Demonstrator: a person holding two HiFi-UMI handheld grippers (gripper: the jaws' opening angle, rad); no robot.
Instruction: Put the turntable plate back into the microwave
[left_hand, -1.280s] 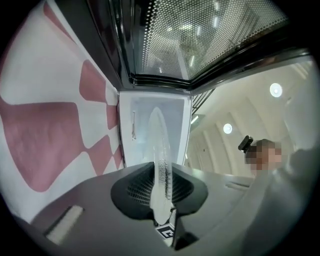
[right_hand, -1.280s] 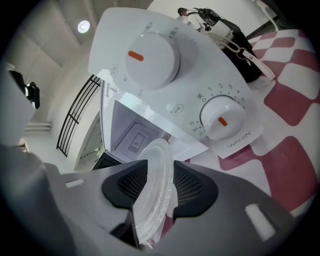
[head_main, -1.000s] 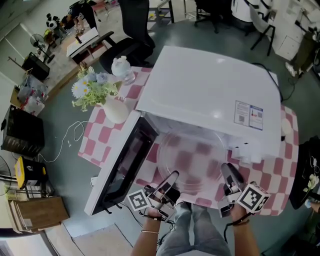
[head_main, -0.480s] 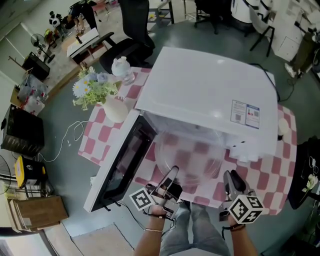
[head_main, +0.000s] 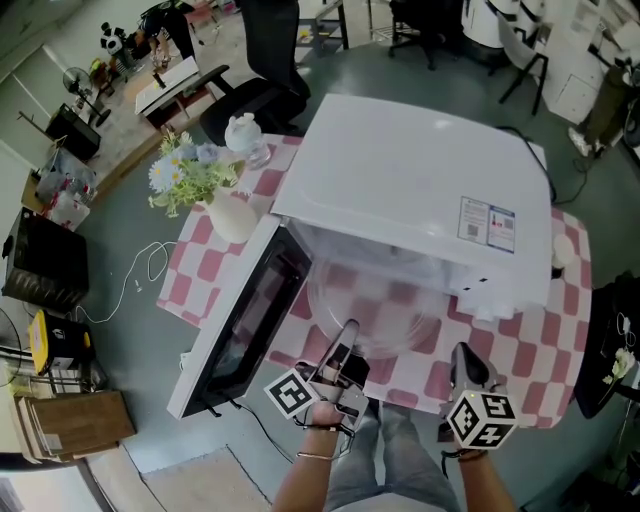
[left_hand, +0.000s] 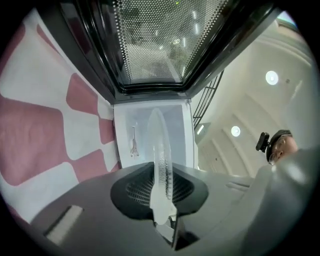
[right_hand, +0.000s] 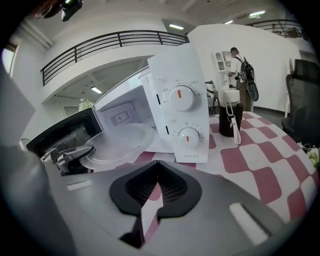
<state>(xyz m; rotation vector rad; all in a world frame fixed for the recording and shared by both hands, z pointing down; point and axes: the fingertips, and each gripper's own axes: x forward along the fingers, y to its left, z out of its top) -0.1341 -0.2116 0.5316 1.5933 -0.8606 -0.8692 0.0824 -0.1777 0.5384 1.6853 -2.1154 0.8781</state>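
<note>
The clear glass turntable plate (head_main: 375, 300) lies half inside the mouth of the white microwave (head_main: 420, 190), whose door (head_main: 245, 320) hangs open to the left. My left gripper (head_main: 347, 335) is shut on the plate's near rim. In the left gripper view the plate (left_hand: 161, 150) stands edge-on between the jaws of that gripper (left_hand: 162, 170), pointing into the oven cavity (left_hand: 131, 132). My right gripper (head_main: 462, 355) sits to the right of the plate, apart from it, shut with nothing in it. The right gripper view shows its closed jaws (right_hand: 157, 162), the plate (right_hand: 117, 142) and the control knobs (right_hand: 181, 95).
The microwave stands on a pink-and-white checked tablecloth (head_main: 545, 345). A white vase of flowers (head_main: 215, 195) and a glass jar (head_main: 243, 135) are at the table's far left. A black cup with keys (right_hand: 230, 119) stands to the right of the microwave.
My right gripper has drawn back from the plate's right rim, rolled, and gone from open to shut. The plate has slid a little further into the microwave with my left gripper.
</note>
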